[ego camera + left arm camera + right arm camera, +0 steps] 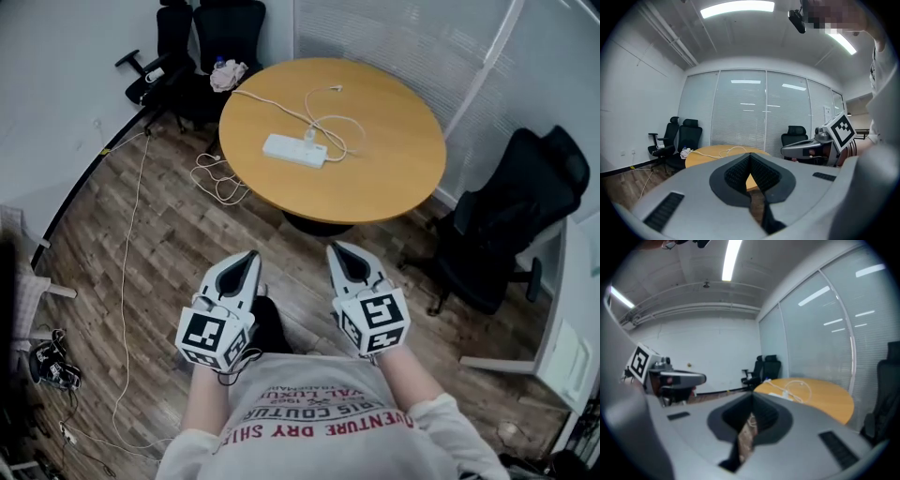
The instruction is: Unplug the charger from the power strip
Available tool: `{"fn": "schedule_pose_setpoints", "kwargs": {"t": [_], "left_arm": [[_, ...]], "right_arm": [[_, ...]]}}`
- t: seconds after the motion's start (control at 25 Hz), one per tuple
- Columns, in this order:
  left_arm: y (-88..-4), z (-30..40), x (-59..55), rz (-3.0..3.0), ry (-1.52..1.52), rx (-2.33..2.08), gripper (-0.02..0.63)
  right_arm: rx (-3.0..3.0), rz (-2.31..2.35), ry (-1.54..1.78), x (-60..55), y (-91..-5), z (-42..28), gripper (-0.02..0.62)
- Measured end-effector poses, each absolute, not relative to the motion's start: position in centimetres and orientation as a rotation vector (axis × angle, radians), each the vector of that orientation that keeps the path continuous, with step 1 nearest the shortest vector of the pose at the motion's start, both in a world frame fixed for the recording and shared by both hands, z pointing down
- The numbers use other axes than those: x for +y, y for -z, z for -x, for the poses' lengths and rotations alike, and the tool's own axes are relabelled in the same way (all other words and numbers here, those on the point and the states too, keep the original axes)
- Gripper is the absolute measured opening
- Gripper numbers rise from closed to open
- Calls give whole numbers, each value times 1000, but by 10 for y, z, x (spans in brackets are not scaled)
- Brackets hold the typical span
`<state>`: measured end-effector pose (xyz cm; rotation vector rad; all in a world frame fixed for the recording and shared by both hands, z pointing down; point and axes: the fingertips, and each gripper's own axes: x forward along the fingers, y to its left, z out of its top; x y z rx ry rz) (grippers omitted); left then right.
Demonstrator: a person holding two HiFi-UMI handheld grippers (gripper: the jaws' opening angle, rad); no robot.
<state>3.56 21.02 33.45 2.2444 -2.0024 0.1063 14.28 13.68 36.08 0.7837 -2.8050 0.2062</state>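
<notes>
A white power strip (294,150) lies on the round wooden table (394,178) ahead of me. A white charger (309,138) stands plugged into it, and its thin white cable (323,120) loops across the tabletop. Both grippers hang over the wood floor, well short of the table. My left gripper (248,256) and right gripper (339,249) are side by side, both shut and holding nothing. The right gripper view shows the strip (777,394) and cable (801,389) far off on the table (825,401). In the left gripper view the table (717,152) lies beyond the shut jaws.
Black office chairs (202,37) stand behind the table at the back left, one with a cloth (228,73) on it. Another black chair (506,234) is at the right. White cords (217,178) trail over the floor at the left. Blinds cover the glass wall (394,37).
</notes>
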Motion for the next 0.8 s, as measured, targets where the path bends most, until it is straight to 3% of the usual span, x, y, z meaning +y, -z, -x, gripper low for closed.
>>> {"fn": "schedule_pose_setpoints", "kwargs": {"t": [0.48,0.8], "left_arm": [[-336,103,27,-2476,-149,-1668,29],[-352,150,-62,-2598,-238,-1438,29]], "right_arm": [[-2657,-1088,-256,-10,-368,-23,26],[-2524,-1263,-443,-92,-401,20,26]]}}
